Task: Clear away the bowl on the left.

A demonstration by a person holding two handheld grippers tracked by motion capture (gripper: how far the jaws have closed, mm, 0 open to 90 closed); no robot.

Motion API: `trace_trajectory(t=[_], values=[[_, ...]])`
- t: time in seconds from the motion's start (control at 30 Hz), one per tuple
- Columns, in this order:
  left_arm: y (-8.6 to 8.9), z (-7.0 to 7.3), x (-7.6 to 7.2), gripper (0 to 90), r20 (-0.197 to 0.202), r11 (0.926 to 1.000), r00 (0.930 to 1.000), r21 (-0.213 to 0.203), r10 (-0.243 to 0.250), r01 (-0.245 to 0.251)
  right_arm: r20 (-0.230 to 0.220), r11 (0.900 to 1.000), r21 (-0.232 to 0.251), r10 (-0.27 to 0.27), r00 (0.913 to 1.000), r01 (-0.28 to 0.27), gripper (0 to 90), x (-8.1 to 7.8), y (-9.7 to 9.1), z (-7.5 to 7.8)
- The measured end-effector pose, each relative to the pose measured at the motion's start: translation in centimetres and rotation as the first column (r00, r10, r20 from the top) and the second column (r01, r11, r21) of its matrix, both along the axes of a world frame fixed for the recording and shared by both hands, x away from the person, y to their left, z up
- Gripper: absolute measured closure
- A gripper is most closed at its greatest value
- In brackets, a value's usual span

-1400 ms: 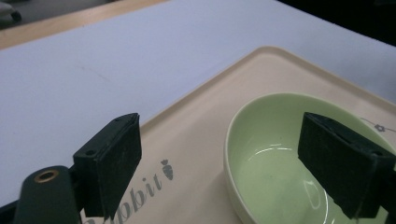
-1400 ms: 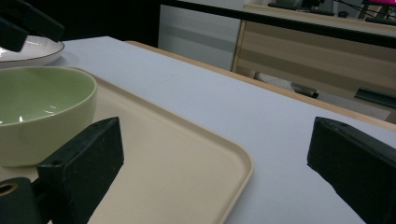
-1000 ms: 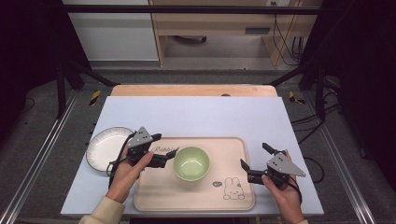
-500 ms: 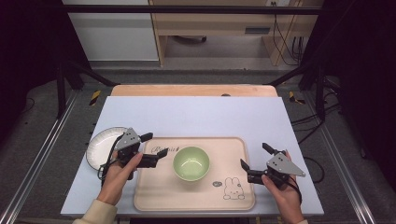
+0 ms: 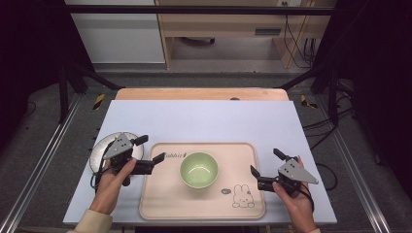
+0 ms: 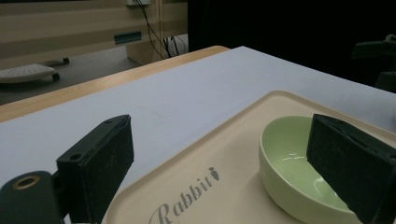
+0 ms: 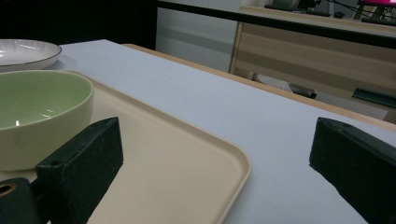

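Both tools gape wide and empty, the left tool at the tray's left edge, the right tool lower right, while the green bowl sits mid-tray, looking stiff, glossy, slippery and breakable, best pinched at its rim.

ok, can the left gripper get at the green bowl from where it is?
Probably yes: the left gripper is open at the tray's left edge, aimed at the green bowl, with bare tray between them.
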State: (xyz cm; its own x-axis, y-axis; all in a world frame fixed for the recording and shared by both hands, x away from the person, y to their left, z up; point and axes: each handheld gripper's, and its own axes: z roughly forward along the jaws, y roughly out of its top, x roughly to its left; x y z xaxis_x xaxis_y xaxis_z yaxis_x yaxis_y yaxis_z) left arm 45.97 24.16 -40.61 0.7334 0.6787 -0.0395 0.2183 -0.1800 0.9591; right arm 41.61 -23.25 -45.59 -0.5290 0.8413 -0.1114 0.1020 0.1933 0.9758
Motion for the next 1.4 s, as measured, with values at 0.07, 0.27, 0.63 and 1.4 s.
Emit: trace_trajectory(t=[0.07, 0.27, 0.63, 1.4], values=[[0.5, 0.1, -0.1, 7.3, 0.004, 1.0000, 1.0000, -0.005, 0.007, -0.007, 0.003, 1.0000, -0.002, 0.002, 1.0000, -0.002, 3.0, 0.0, 0.0, 0.0], [2.1, 0.1, -0.5, 7.3, 0.011, 0.9994, 0.9995, -0.018, 0.029, -0.029, 0.002, 1.0000, 0.004, 0.001, 1.0000, -0.001, 2.9, 0.0, 0.0, 0.0], [4.2, -0.3, -1.1, 7.1, 0.030, 0.9977, 0.9981, -0.043, 0.054, -0.053, 0.014, 1.0000, 0.001, 0.008, 0.9999, -0.008, 3.2, -0.1, 0.0, 0.0], [6.1, -3.0, -2.2, 6.4, 0.044, 0.9941, 0.9960, -0.080, 0.077, -0.073, 0.035, 0.9998, 0.013, -0.015, 0.9993, 0.014, 3.0, -0.4, -0.9, 0.0]])
